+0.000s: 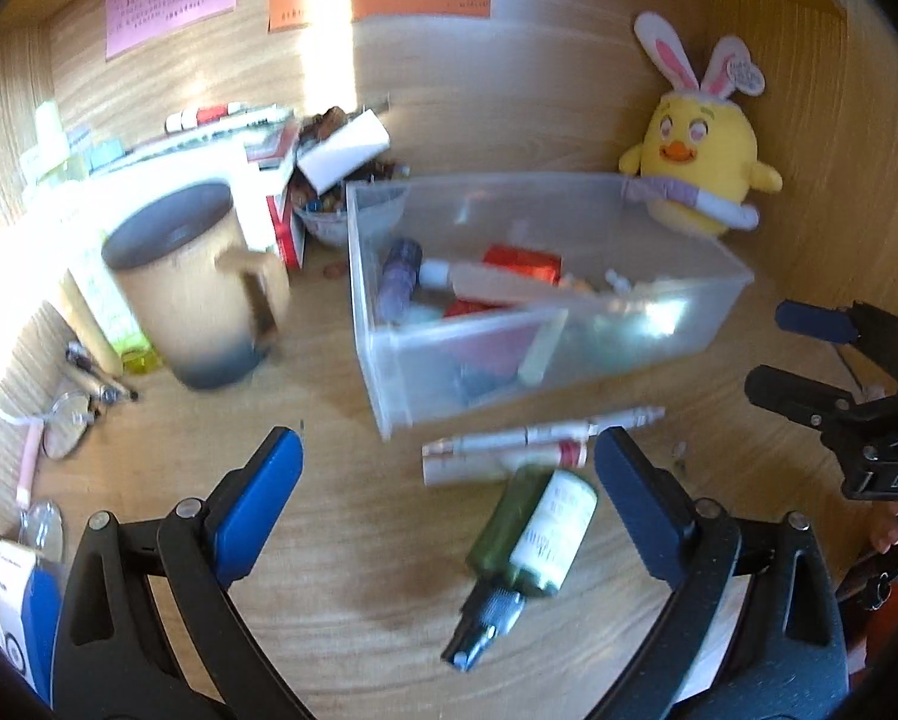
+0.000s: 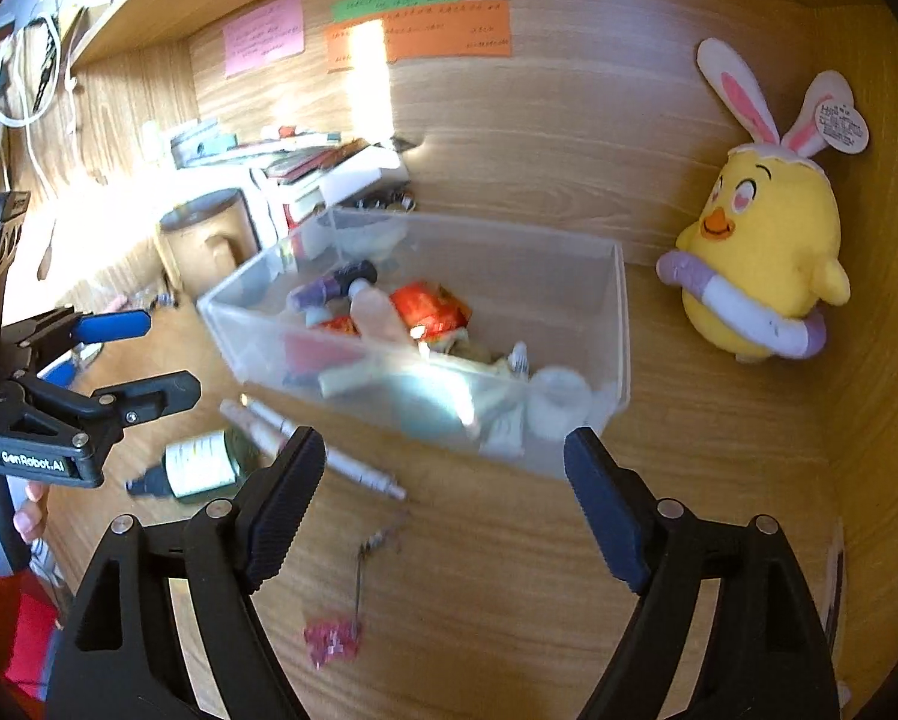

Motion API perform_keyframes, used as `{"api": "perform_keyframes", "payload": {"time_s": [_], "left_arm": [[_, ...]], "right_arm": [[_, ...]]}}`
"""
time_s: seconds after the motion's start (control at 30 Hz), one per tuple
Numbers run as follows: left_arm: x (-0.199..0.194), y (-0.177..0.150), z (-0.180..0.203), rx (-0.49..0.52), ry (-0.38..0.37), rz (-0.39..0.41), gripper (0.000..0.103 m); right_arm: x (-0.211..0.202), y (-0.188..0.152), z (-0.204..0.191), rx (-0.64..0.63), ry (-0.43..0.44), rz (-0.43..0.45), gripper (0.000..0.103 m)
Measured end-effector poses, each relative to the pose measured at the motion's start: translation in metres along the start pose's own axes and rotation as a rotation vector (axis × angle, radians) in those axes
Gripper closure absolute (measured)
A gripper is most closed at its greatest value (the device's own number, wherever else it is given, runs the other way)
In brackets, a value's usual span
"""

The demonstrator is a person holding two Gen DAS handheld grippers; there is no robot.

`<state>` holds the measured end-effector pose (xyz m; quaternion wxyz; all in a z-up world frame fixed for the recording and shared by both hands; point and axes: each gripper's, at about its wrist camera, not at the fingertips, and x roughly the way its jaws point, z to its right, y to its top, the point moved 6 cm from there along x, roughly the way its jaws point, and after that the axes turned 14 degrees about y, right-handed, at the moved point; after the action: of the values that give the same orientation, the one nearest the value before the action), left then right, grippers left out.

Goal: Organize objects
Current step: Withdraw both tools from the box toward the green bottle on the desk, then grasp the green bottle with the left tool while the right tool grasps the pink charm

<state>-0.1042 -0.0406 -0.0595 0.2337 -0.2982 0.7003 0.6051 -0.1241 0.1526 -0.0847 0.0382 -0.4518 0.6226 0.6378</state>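
Green bottle (image 1: pixel 533 534) on sunlit wooden desk (image 1: pixel 359 570)

The left gripper (image 1: pixel 449 480) is showing two black moulded arms with triangular cut-outs, each carrying a bright blue ribbed pad (image 1: pixel 263 504) and silver round-head pivot screws. The right gripper (image 2: pixel 443 480) is presenting the same black frame, its pads appearing dark navy with fine ribbing. Seen from the right wrist camera, the left unit is displaying white "GenRobot.AI" lettering on its black body, above a grey handle. Fingertips (image 2: pixel 27 519) are showing at that handle, and red fabric is appearing beneath them.
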Motion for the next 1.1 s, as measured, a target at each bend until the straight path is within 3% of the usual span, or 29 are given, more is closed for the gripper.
{"api": "perform_keyframes", "payload": {"time_s": [0.33,0.6,0.7,0.77,0.9,1.1], "left_arm": [[0.016,-0.038,0.007,0.025,-0.039,-0.100,0.004],[0.024,-0.042,0.018,0.039,-0.067,-0.109,0.005],[0.024,-0.041,0.020,0.046,-0.074,-0.110,0.021],[0.025,-0.041,0.023,0.048,-0.087,-0.117,0.024],[0.025,-0.040,0.027,0.057,-0.097,-0.112,0.041],[0.020,-0.037,0.024,0.044,-0.091,-0.085,0.041]], "right_arm": [[0.005,-0.050,-0.015,0.020,0.043,-0.095,0.023],[0.016,-0.080,-0.031,0.017,0.086,-0.155,0.024],[0.015,-0.085,-0.035,0.006,0.074,-0.143,0.039],[0.014,-0.086,-0.035,0.000,0.060,-0.139,0.054],[0.013,-0.087,-0.036,-0.015,0.051,-0.125,0.076],[0.013,-0.083,-0.031,0.011,0.069,-0.113,0.079]]}}
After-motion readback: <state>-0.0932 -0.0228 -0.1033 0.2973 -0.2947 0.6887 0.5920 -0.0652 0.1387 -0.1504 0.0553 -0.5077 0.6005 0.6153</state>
